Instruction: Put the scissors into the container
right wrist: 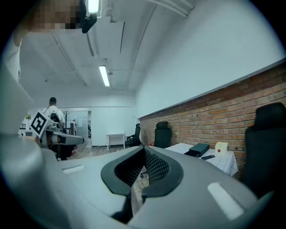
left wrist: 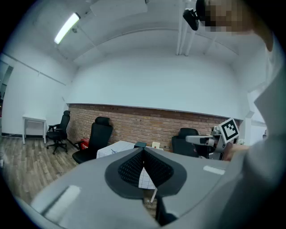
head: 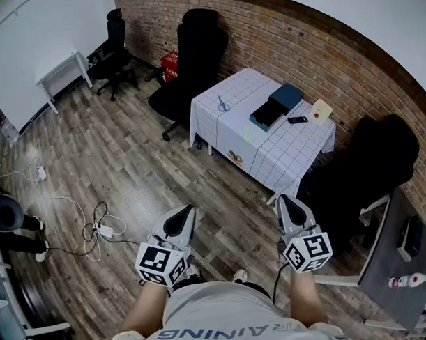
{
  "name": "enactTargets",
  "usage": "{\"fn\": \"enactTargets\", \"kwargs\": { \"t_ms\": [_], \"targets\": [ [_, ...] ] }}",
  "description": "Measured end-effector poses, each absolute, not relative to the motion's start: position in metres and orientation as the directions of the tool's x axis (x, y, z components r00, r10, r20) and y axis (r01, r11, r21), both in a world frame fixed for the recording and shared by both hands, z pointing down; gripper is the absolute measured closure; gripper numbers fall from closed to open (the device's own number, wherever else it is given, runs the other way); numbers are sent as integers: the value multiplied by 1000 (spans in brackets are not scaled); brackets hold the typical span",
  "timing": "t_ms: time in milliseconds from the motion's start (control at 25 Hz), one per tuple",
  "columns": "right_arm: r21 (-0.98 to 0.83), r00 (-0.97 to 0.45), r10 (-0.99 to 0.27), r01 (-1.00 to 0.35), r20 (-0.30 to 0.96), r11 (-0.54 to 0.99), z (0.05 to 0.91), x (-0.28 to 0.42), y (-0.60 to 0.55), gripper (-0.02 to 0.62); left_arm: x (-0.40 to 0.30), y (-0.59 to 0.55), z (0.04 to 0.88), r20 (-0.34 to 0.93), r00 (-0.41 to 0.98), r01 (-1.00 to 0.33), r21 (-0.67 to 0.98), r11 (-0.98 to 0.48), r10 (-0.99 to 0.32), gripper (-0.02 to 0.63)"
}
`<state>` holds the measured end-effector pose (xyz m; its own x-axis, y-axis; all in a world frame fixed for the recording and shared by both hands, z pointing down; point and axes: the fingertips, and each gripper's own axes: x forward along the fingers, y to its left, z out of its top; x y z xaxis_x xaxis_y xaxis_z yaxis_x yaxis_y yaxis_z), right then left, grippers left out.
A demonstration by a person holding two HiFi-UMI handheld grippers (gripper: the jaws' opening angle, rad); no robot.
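The scissors (head: 223, 104) lie on the left part of a table with a white checked cloth (head: 268, 153), far ahead of me. The container, a dark open box (head: 276, 106) with its lid set behind it, stands at the table's middle. My left gripper (head: 184, 213) and right gripper (head: 283, 201) are held low, close to my body and well short of the table. Both are shut with nothing between the pads. The left gripper view shows its closed jaws (left wrist: 143, 150) pointing at the table (left wrist: 117, 148). In the right gripper view the closed jaws (right wrist: 144, 149) stand left of the container (right wrist: 199, 149).
A black remote (head: 298, 119) and a pale box (head: 322, 110) lie right of the container. Black office chairs stand behind the table (head: 195, 55), at the far left (head: 114, 44) and at its right end (head: 370, 167). Cables (head: 96, 225) trail on the wooden floor at left. A white desk (head: 63, 73) stands far left.
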<state>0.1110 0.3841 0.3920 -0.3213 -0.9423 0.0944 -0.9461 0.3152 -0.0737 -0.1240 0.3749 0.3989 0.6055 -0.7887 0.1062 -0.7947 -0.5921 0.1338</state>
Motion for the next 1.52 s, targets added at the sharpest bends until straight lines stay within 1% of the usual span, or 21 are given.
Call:
{"fn": "enactTargets", "kwargs": {
  "t_ms": [120, 680, 920, 1320, 1520],
  "targets": [
    [-68, -330, -937, -944, 116, 324, 391, 106, 394, 583, -125, 386, 401, 116, 607, -793, 148, -591, -786, 604],
    [-76, -342, -929, -939, 142, 334, 402, 87, 387, 581, -142, 385, 407, 130, 606, -794, 167, -585, -785, 604],
    [-78, -319, -939, -947, 127, 311, 400, 65, 377, 581, -168, 374, 407, 120, 607, -792, 180, -584, -786, 604],
    [-90, -325, -931, -945, 164, 313, 421, -9, 353, 581, -242, 362, 428, 126, 602, -795, 192, -576, -789, 604],
    [-76, -327, -931, -945, 163, 318, 414, -18, 327, 581, -259, 342, 434, 135, 591, -802, 208, -560, -795, 604]
  ]
}}
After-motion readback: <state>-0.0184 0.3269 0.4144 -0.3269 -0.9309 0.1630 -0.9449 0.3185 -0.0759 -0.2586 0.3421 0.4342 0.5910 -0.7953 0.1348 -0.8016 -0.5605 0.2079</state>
